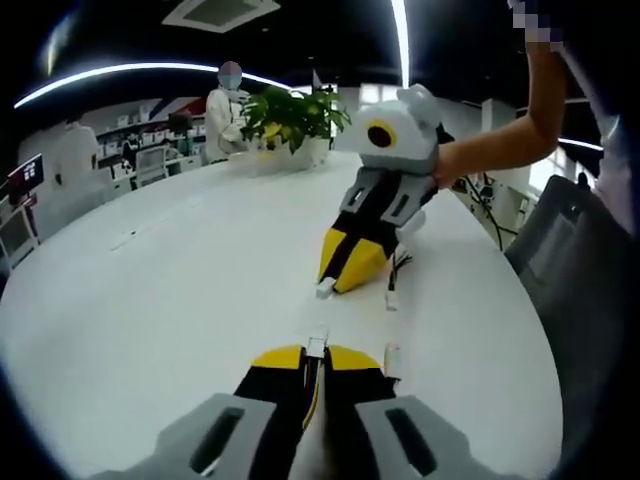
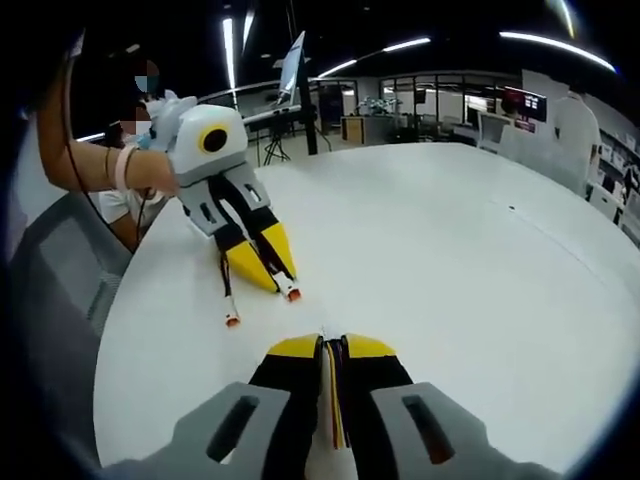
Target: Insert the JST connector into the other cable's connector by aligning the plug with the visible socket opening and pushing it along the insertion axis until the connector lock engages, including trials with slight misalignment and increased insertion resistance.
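Note:
In the left gripper view my left gripper (image 1: pixel 315 353) is shut on a thin cable, and its white JST connector (image 1: pixel 318 345) sticks out past the yellow jaw tips. That cable's loose end (image 1: pixel 392 358) lies on the table beside the jaws. Facing it across a short gap, my right gripper (image 1: pixel 336 283) is shut on the other cable, white connector (image 1: pixel 326 290) forward and spare end (image 1: pixel 392 298) dangling. In the right gripper view my right gripper (image 2: pixel 333 345) pinches red and yellow wires (image 2: pixel 335 400). My left gripper (image 2: pixel 279 281) faces it with its connector (image 2: pixel 291 293).
Both grippers hover low over a large white round table (image 1: pixel 160 300). A potted plant (image 1: pixel 295 115) stands at its far edge, with a person in white (image 1: pixel 225 110) behind it. A grey chair (image 1: pixel 575 260) sits at the table's right side. A person's forearm (image 2: pixel 95 165) holds the left gripper.

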Demonstrator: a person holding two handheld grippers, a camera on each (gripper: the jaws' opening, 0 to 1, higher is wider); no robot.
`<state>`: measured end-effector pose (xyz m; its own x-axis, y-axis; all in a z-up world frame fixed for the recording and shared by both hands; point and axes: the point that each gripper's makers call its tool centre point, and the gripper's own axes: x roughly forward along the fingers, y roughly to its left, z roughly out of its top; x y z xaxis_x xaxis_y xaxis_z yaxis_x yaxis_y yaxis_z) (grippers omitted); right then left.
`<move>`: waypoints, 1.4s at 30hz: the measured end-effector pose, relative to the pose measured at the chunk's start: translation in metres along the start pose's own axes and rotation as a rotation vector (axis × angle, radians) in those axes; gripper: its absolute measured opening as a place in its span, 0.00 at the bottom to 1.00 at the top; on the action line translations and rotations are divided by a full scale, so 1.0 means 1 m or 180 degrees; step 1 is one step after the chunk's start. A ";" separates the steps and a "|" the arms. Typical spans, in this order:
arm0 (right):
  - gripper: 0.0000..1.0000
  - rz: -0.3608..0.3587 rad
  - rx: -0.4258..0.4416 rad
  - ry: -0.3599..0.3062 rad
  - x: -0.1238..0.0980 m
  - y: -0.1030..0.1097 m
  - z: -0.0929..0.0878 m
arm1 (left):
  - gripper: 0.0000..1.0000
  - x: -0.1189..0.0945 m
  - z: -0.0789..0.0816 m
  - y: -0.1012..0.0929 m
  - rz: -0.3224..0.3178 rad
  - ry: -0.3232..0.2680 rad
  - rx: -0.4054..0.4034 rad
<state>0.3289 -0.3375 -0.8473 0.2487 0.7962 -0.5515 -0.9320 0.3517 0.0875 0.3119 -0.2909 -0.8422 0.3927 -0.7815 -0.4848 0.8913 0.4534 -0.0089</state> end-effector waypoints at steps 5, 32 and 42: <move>0.04 0.0064 -0.0057 -0.0003 0.000 0.003 0.000 | 0.00 0.000 0.000 0.001 -0.0011 -0.0001 0.0028; 0.03 0.0189 -0.0285 -0.0157 -0.005 0.013 0.020 | 0.00 -0.004 0.018 -0.005 -0.0209 -0.0030 0.0081; 0.03 0.0250 -0.0368 -0.0237 -0.007 0.019 0.032 | 0.00 -0.005 0.026 -0.003 -0.0182 -0.0037 0.0157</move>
<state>0.3181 -0.3208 -0.8149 0.1887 0.8549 -0.4832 -0.9724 0.2313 0.0294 0.3132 -0.3000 -0.8171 0.3433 -0.8105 -0.4746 0.9223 0.3865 0.0070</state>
